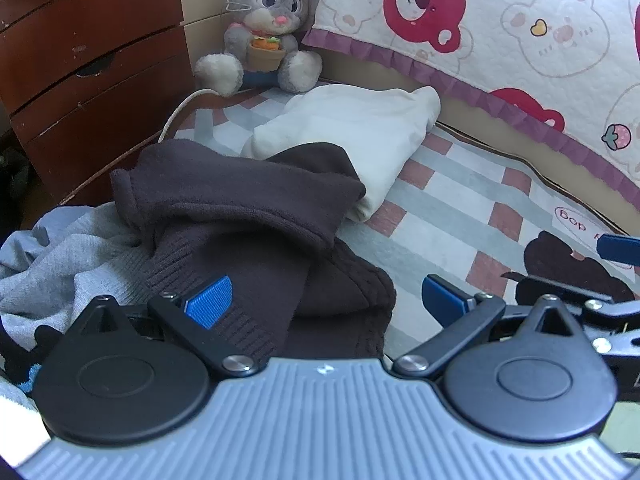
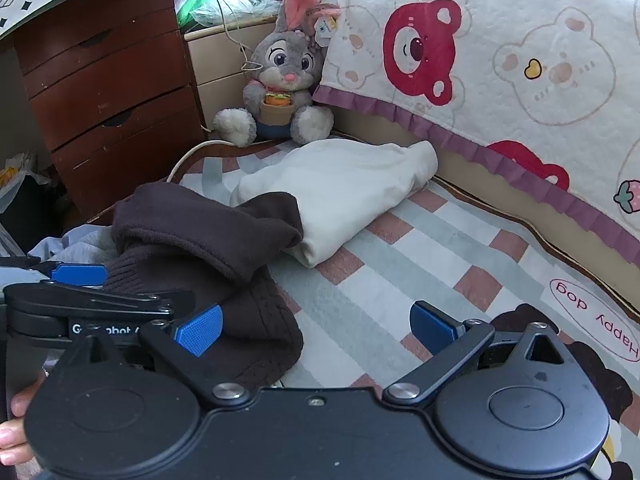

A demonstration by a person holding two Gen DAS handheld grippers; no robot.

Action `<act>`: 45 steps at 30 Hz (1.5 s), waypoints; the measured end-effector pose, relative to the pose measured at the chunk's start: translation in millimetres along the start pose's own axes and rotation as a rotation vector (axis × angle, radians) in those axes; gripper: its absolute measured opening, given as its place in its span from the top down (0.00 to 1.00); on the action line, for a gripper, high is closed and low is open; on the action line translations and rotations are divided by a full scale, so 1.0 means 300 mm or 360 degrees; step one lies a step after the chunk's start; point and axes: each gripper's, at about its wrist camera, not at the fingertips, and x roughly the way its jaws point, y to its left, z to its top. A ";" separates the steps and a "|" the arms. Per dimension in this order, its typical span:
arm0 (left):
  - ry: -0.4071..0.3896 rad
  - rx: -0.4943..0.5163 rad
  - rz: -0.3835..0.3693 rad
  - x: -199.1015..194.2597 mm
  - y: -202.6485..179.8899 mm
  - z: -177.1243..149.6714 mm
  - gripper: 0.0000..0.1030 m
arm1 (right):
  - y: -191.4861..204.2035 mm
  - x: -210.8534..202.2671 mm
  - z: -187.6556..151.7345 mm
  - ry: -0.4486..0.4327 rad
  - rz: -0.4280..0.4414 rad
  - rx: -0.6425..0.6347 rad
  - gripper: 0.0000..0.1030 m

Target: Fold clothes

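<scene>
1. Filling the lower right of both views, one checked mat (image 1: 452, 216) is lying under everything, with one wooden drawer chest (image 1: 92, 60) at upper left and one bear-print quilt (image 1: 520, 40) at upper right.
2. I am counting three garments: one dark brown sweater (image 1: 248, 216) crumpled at centre left, one cream garment (image 1: 360, 140) folded behind it and partly under its edge, one grey garment (image 1: 68, 256) at far left.
3. One plush rabbit (image 1: 268, 28) is sitting at top centre.
4. My left gripper (image 1: 326, 302) is gaping fully, gripping nothing, its left pad lying over the brown sweater's ribbed hem.
5. My right gripper (image 2: 316, 330) is likewise spread wide and empty, beside that sweater's edge.
</scene>
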 end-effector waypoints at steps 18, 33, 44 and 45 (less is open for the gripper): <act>0.0042 -0.0013 -0.0037 0.013 0.001 -0.004 0.00 | -0.009 0.002 -0.005 0.0039 0.0011 0.0014 0.01; 0.0061 -0.0060 -0.0058 0.017 0.030 -0.003 0.00 | 0.006 0.042 -0.017 0.0096 -0.0051 -0.0001 0.01; 0.0100 -0.0065 -0.0079 0.037 0.043 -0.013 0.00 | 0.007 0.056 -0.023 0.0129 -0.0051 0.0007 0.01; 0.0103 -0.0066 -0.0081 0.039 0.044 -0.015 0.00 | 0.007 0.058 -0.024 0.0131 -0.0051 0.0009 0.01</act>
